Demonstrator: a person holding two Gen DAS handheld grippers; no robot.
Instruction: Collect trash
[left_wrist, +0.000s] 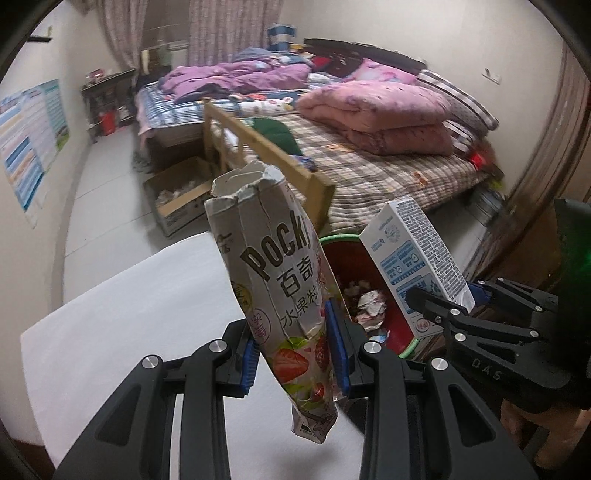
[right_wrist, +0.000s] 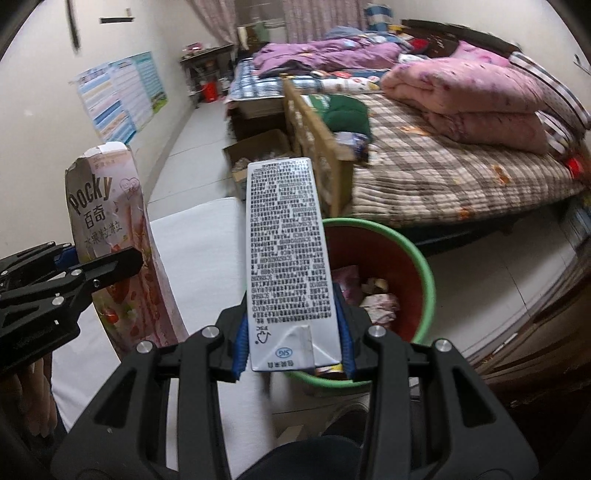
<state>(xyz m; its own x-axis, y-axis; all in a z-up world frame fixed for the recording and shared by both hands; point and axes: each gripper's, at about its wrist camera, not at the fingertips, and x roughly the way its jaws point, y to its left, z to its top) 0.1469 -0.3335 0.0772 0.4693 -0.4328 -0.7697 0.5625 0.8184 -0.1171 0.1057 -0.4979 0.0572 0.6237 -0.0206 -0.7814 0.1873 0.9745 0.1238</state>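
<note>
- The left gripper (left_wrist: 295, 354) pinched a torn-open, crumpled cardboard Pocky snack box with strawberry print (left_wrist: 280, 280) near its lower end, blue-padded fingers (left_wrist: 336, 347) pressed against its two sides; the box stood upright above the white surface (left_wrist: 129, 314).
- The right gripper (right_wrist: 291, 347) clamped a tall white-and-blue rectangular drink carton (right_wrist: 286, 251) at its base, the carton leaning out over the near rim of the red waste bin with a green rim (right_wrist: 424, 266).
- The bin sat on the floor just right of the surface, near the bed (right_wrist: 443, 173), and already held crumpled wrappers (right_wrist: 380, 302).
- The snack box looked light, hollow and easily crushed; its creased walls would probably buckle under a hard squeeze, so a mid-body grip across the narrow sides seemed safest.
- The carton looked stiffer, with a smooth coated skin that might slip; gripping low across its flat faces seemed sound. Whether it held liquid could not be told.
</note>
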